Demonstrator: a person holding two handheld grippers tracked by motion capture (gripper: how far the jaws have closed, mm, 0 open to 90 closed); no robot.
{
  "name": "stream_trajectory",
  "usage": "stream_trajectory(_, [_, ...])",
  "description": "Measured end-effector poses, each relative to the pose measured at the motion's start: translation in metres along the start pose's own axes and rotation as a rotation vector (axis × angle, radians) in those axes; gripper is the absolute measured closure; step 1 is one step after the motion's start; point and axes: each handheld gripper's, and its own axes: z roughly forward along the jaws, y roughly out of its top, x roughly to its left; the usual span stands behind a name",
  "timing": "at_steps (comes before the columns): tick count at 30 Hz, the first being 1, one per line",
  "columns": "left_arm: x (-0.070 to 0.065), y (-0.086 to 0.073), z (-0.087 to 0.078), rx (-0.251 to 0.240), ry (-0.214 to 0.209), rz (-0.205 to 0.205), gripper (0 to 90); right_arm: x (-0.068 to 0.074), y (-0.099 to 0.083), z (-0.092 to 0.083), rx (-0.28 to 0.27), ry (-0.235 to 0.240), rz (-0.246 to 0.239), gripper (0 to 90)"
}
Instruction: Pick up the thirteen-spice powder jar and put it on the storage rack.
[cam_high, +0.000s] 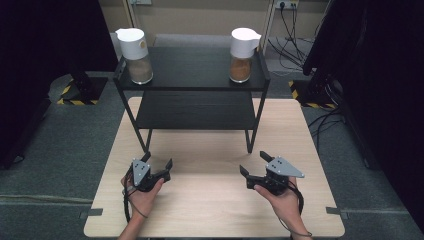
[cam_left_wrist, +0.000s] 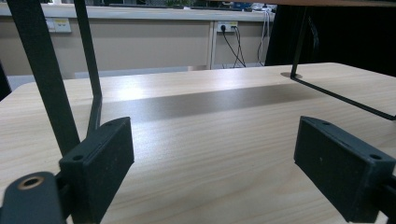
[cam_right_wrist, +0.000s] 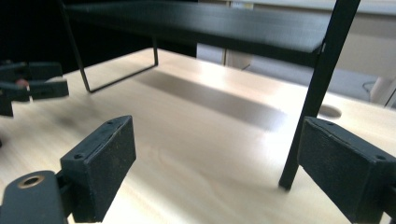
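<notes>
A black two-tier metal shelf (cam_high: 192, 85) stands at the far half of the light wooden table (cam_high: 215, 200). On its top tier sit two jars with white pouring lids: one (cam_high: 135, 48) at the left with pale brown powder, one (cam_high: 242, 47) at the right with darker brown powder. My left gripper (cam_high: 158, 161) rests open near the front left, in front of the shelf's left leg (cam_left_wrist: 44, 79). My right gripper (cam_high: 254, 163) rests open at the front right, by the shelf's right front leg (cam_right_wrist: 317, 88). Both hold nothing.
Grey carpet surrounds the table. Black stands with yellow-black striped feet (cam_high: 70, 97) flank the shelf on the floor, and cables (cam_high: 295, 30) run to a wall socket behind. Bare tabletop lies between the two grippers and under the shelf's lower tier (cam_high: 195, 112).
</notes>
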Motion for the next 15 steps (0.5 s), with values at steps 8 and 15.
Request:
stream_trajectory(8, [0.0,0.0,0.0,0.0,0.0,0.0,11.7,0.003,-0.027,0.001,0.031,-0.001,0.026,11.8])
stream_trajectory(15, [0.0,0.0,0.0,-0.001,-0.001,-0.001,11.6,0.006,-0.043,0.003,0.038,-0.008,0.048,11.8])
